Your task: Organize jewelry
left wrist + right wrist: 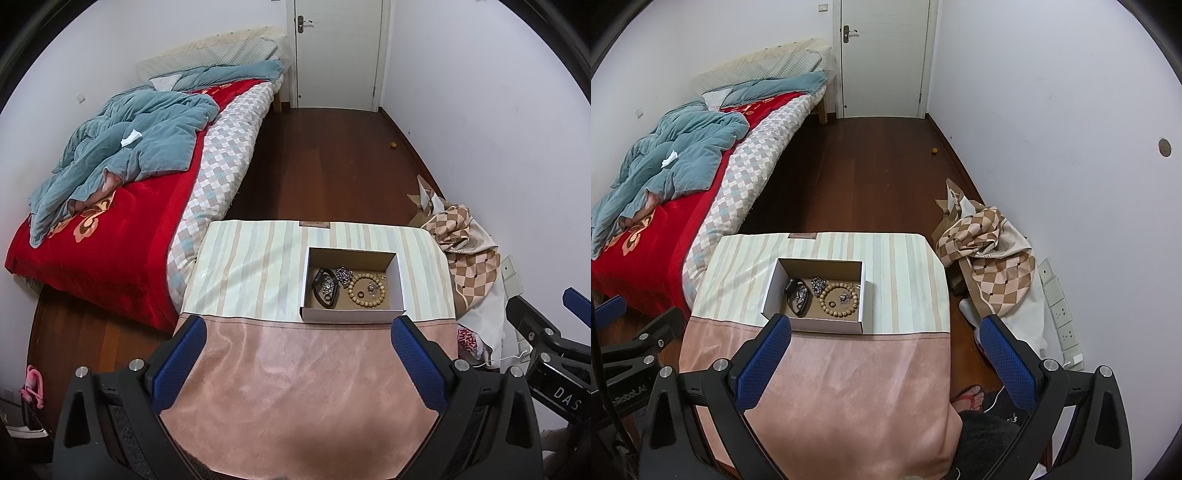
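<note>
A white cardboard box (352,315) stands on a small table covered with a striped and pink cloth (258,266). Inside lie a wooden bead bracelet (354,295), a black band (325,290), a dark sparkly chain (344,275) and small rings. The box also shows in the right wrist view (816,324), with the bead bracelet (827,304). My left gripper (298,325) is open and empty, above the pink cloth just short of the box. My right gripper (885,328) is open and empty, to the right of the box's near edge.
A bed with a red blanket (122,236) and a blue quilt lies left of the table. A checkered cloth pile (990,251) lies on the floor to the right by the wall. A closed white door (338,51) is at the far end. A person's foot (971,397) is by the table.
</note>
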